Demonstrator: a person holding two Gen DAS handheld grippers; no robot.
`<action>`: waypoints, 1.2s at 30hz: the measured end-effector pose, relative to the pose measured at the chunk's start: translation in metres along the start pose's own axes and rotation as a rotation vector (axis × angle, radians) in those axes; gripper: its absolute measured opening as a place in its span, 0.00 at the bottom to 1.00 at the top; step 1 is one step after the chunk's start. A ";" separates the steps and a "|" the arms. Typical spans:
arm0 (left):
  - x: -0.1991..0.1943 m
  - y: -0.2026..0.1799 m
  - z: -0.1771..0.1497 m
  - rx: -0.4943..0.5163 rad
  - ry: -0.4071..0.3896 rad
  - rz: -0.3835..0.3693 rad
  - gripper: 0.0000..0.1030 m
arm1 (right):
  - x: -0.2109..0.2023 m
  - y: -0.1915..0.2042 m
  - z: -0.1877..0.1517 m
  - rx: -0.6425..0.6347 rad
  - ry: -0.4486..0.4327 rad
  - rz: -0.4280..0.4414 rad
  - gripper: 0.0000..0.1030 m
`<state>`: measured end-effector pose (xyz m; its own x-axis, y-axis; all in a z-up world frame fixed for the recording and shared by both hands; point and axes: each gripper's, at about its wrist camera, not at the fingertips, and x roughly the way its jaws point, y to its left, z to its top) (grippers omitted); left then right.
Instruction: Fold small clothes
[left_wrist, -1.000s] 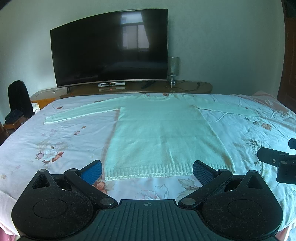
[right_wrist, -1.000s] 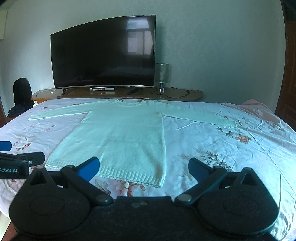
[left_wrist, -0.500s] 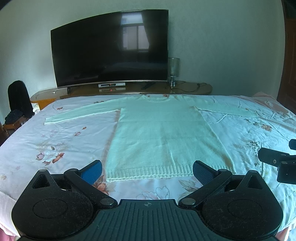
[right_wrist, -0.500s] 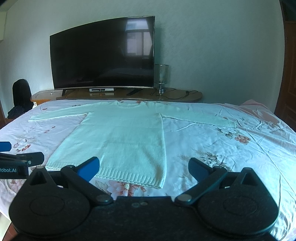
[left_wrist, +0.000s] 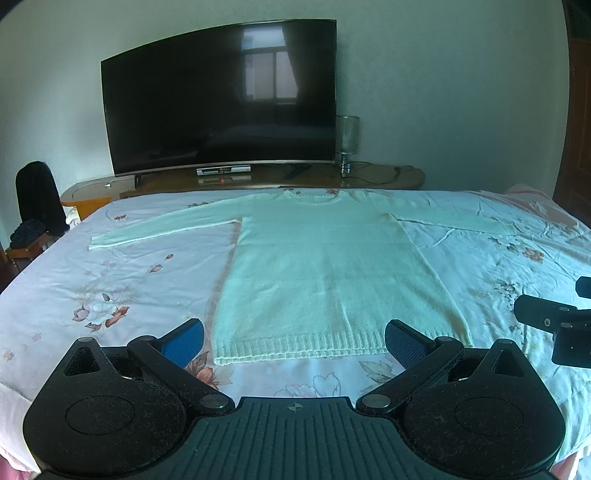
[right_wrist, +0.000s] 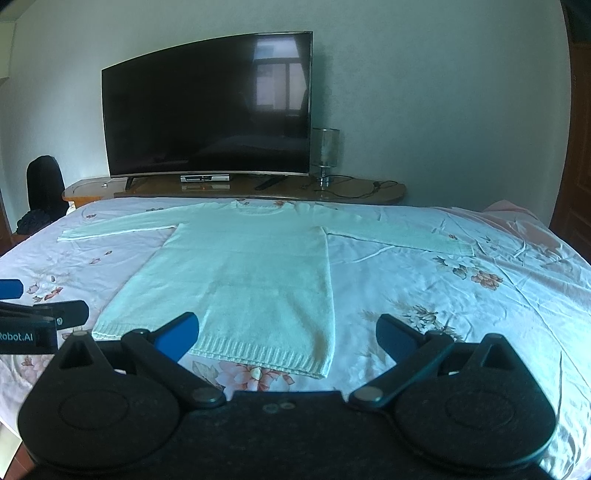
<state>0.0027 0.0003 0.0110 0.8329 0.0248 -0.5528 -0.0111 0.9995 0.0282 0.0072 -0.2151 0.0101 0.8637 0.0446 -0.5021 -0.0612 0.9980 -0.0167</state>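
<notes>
A bedroom with pale, green-tinted walls (left_wrist: 443, 74) and a large curved television (left_wrist: 221, 99), its dark screen reflecting a window. The set stands on a low wooden stand (left_wrist: 388, 177) beside a glass lamp (left_wrist: 348, 142) and a set-top box (left_wrist: 223, 170). A bed in floral sheets (left_wrist: 110, 288) fills the foreground; a dark wooden door (right_wrist: 576, 147) edges the right.
</notes>
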 end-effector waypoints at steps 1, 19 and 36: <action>0.000 0.000 0.000 0.000 -0.001 0.000 1.00 | 0.000 0.000 0.001 -0.001 0.000 -0.001 0.99; 0.009 0.001 0.001 -0.028 0.023 -0.038 1.00 | 0.003 -0.003 0.001 0.005 0.000 0.003 0.99; 0.143 0.013 0.063 -0.097 0.005 -0.007 1.00 | 0.083 -0.103 0.031 0.149 -0.038 -0.125 0.77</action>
<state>0.1566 0.0159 -0.0154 0.8305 0.0178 -0.5567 -0.0591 0.9967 -0.0563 0.1008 -0.3123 -0.0026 0.8782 -0.0808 -0.4715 0.1197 0.9914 0.0531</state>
